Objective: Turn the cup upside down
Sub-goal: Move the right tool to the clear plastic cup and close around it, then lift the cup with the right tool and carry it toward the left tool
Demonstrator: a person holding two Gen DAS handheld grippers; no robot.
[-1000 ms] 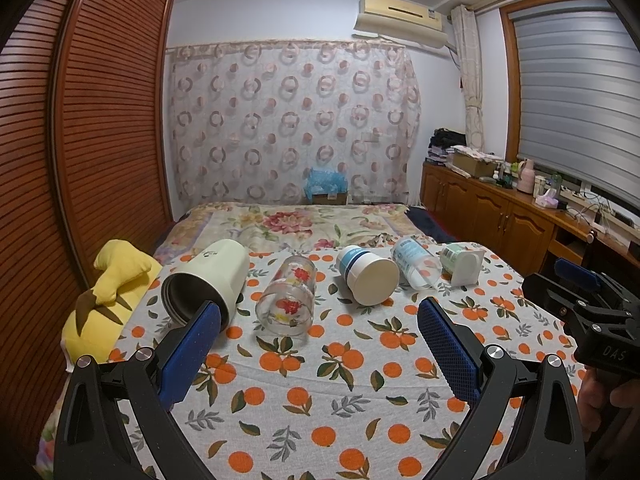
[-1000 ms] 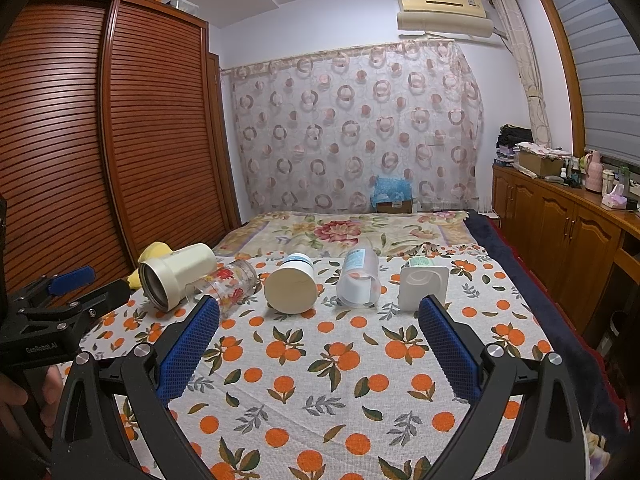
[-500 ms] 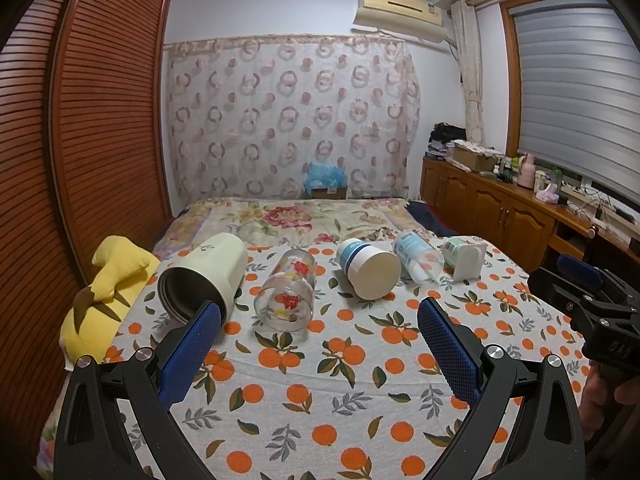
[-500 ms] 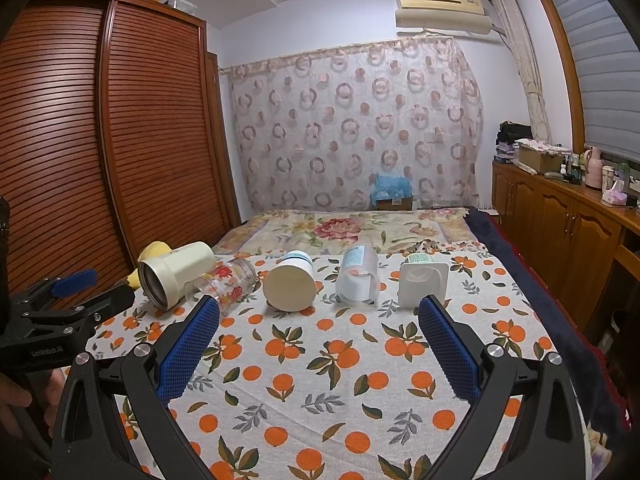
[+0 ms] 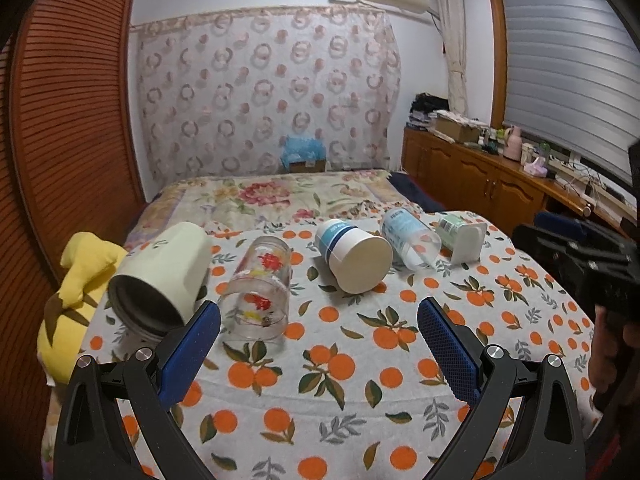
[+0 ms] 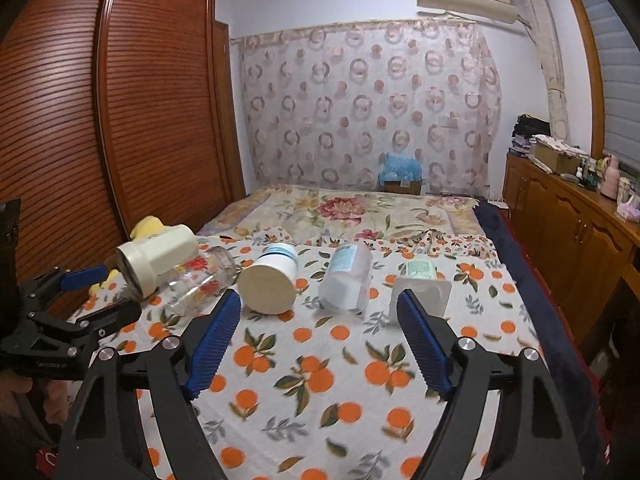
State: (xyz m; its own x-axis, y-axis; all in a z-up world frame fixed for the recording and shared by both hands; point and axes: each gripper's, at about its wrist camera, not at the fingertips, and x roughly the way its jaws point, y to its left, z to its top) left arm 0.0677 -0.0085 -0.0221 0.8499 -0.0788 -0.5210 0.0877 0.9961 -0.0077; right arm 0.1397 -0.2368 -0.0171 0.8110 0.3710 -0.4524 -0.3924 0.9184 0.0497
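Several cups lie on their sides in a row on an orange-print cloth [image 5: 320,364]: a cream mug [image 5: 160,276] [image 6: 156,258], a clear glass with red flowers [image 5: 258,290] [image 6: 202,278], a white cup with blue bands [image 5: 354,254] [image 6: 270,284], a clear plastic cup with a blue label [image 5: 408,236] [image 6: 346,276] and a white square cup with a green label [image 5: 460,236] [image 6: 420,286]. My left gripper [image 5: 318,320] is open and empty, just short of the glass. My right gripper [image 6: 320,308] is open and empty, near the blue-banded and clear plastic cups.
A yellow plush toy [image 5: 80,284] lies at the cloth's left edge beside the wooden wardrobe [image 6: 100,128]. A floral bedspread [image 6: 352,208] lies beyond the cups. A wooden cabinet [image 6: 568,232] with clutter runs along the right wall.
Both grippers have moved forward and lower toward the row of cups, which now look larger. Both jaws stay open. The cups have not moved.
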